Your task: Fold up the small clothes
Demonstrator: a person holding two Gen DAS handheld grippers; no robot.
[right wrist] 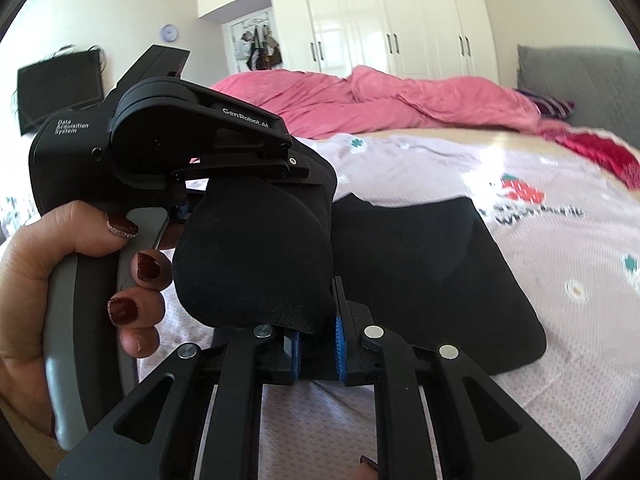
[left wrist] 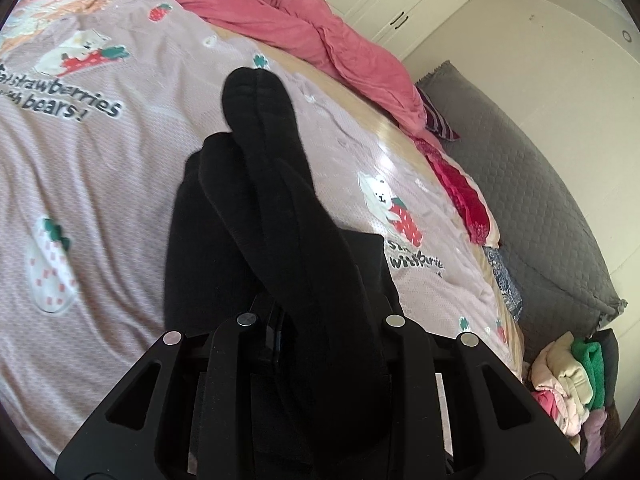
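Observation:
A pair of black socks (left wrist: 272, 184) stretches forward from my left gripper (left wrist: 316, 320), which is shut on them; the cloth hides its fingertips. In the right wrist view the same black socks (right wrist: 256, 256) hang as a rounded fold between both grippers. My right gripper (right wrist: 318, 344) is shut on their lower edge, and black cloth sits between its blue pads (right wrist: 340, 340). A hand with dark red nails (right wrist: 80, 264) holds the left gripper (right wrist: 312, 172) just above and to the left. Another flat black garment (right wrist: 440, 280) lies on the bed behind.
The bed carries a pale pink strawberry-and-bear sheet (left wrist: 120, 184) with a bunched pink duvet (right wrist: 380, 96) at its far side. A red garment (left wrist: 464, 196) lies at the bed's edge by a grey padded headboard (left wrist: 532, 208). A pile of clothes (left wrist: 568, 376) sits lower right.

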